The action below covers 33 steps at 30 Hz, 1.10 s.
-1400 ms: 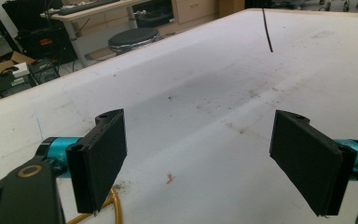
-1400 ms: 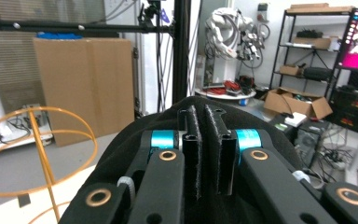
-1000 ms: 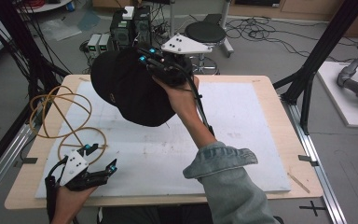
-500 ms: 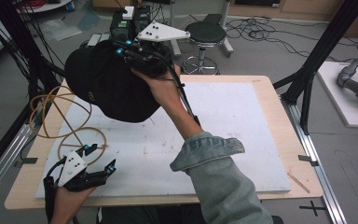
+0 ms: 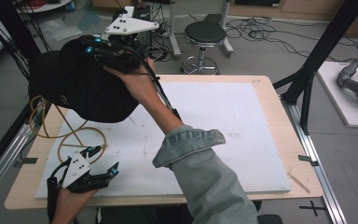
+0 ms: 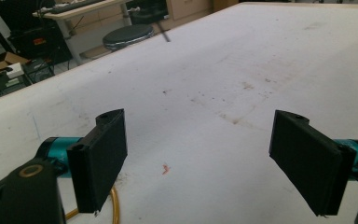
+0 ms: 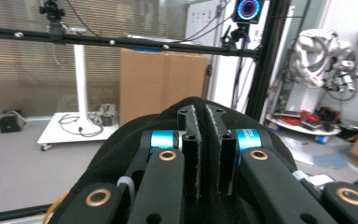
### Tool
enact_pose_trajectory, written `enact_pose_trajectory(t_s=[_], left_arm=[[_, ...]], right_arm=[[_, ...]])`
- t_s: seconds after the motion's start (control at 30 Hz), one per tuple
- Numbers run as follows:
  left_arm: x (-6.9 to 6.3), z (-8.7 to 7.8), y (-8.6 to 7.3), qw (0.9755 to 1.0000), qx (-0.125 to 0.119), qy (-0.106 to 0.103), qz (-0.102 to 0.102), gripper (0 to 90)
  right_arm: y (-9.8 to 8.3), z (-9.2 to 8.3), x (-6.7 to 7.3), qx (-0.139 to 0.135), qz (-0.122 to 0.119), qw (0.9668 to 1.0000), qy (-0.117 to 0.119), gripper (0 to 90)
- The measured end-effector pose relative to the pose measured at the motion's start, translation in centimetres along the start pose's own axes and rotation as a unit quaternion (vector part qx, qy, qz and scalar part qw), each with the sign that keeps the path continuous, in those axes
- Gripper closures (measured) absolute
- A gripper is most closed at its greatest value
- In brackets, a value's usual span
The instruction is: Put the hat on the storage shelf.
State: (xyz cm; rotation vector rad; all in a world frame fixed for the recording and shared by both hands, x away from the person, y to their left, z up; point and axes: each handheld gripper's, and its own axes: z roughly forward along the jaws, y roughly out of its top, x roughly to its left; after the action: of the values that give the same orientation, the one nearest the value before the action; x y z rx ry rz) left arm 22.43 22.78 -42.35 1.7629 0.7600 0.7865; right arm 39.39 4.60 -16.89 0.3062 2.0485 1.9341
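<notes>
A black cap (image 5: 74, 86) hangs in the air over the table's far left corner, held up by my right gripper (image 5: 98, 49), which is shut on its fabric. In the right gripper view the two jaws stand almost together at my right gripper (image 7: 204, 140), with the black cap (image 7: 121, 149) bulging around and behind them. My left gripper (image 5: 103, 163) rests low near the table's front left edge, open and holding nothing. The left gripper view has the pads (image 6: 100, 158) wide apart over the white mat (image 6: 242, 84), my left gripper (image 6: 200, 163) empty.
A yellow cord (image 5: 70, 135) lies in loops on the left of the white mat (image 5: 223, 116). A black stool (image 5: 205, 35) stands beyond the table's far edge. Black frame posts (image 5: 317, 60) rise at the right and left. Cables litter the floor behind.
My right gripper has carried the cap up and to the far left, away from the table's middle. The left gripper has stayed in place.
</notes>
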Motion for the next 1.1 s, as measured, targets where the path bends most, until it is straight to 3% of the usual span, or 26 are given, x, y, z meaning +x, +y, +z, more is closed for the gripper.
enact_pose_trajectory(t_s=[0.47,0.83,1.1], left_arm=[[-1.2,0.8,0.0,0.9994,0.010,-0.025,0.023,19.8],[-1.4,1.0,0.0,0.9991,0.010,-0.031,0.027,19.9],[-1.5,1.0,0.0,0.9988,0.016,-0.034,0.031,19.9]], right_arm=[[0.1,4.3,2.0,0.022,-0.015,0.9993,0.025,86.2],[-0.2,7.3,3.7,0.041,-0.023,0.9981,0.041,86.1],[-0.7,8.6,4.3,0.056,-0.024,0.9972,0.043,86.0]])
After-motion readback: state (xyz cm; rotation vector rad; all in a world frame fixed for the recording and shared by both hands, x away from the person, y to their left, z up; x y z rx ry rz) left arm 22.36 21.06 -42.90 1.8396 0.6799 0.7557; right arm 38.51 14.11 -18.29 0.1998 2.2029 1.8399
